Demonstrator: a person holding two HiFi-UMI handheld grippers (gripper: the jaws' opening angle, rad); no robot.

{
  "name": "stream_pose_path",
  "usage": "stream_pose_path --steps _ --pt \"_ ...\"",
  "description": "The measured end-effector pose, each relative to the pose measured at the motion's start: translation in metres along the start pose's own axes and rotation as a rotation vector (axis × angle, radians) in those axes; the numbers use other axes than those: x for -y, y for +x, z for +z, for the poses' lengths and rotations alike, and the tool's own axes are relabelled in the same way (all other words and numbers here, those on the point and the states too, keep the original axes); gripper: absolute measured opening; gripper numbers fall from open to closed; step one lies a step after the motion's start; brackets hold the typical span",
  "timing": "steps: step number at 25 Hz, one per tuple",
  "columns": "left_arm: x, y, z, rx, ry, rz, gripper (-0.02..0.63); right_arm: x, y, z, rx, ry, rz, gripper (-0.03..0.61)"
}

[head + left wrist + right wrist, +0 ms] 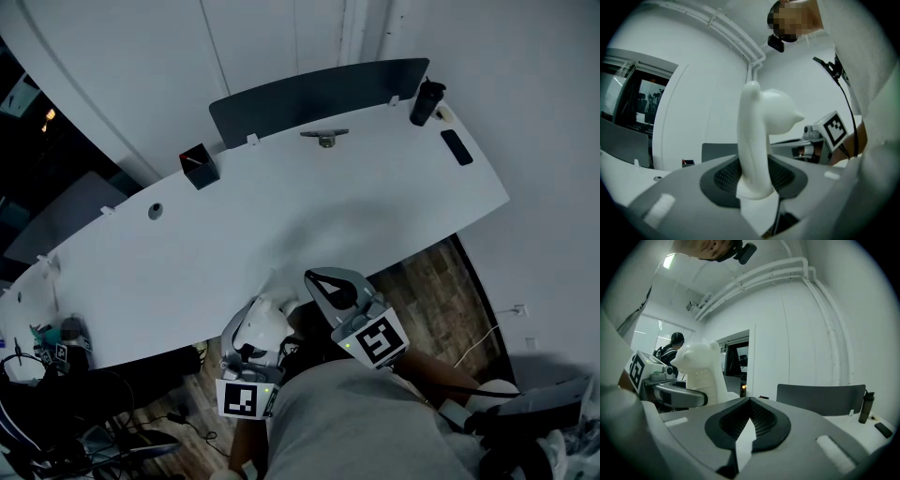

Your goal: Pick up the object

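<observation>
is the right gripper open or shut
Shut: the right gripper has its fingers meeting at the tips, with nothing between them.

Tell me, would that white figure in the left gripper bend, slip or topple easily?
Probably stiff: the figure shows no dent between the left gripper's jaws. Its smooth surface might slip. Tall and narrow, it could tip when pushed.

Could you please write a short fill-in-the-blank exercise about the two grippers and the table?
1. The left gripper holds a ___ figure.
2. The jaws of the right gripper are ___, with nothing between them.
3. In the head view, the black bottle stands at the ___ end of the table.
Missing words: white; shut; right.
</observation>
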State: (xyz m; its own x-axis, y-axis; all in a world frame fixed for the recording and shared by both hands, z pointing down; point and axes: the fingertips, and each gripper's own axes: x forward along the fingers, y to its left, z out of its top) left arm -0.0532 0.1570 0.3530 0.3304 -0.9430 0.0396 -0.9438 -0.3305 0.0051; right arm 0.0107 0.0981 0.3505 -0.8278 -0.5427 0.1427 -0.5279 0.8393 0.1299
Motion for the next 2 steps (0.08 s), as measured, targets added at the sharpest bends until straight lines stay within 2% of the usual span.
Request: stream_pose_path --steps 2 --pt "-0.0011 0.0006 -0.0003 0.013 -0.004 0.003 0.163 0.0006 0.0019 -0.0007 0.0 -0.003 0.005 0.001"
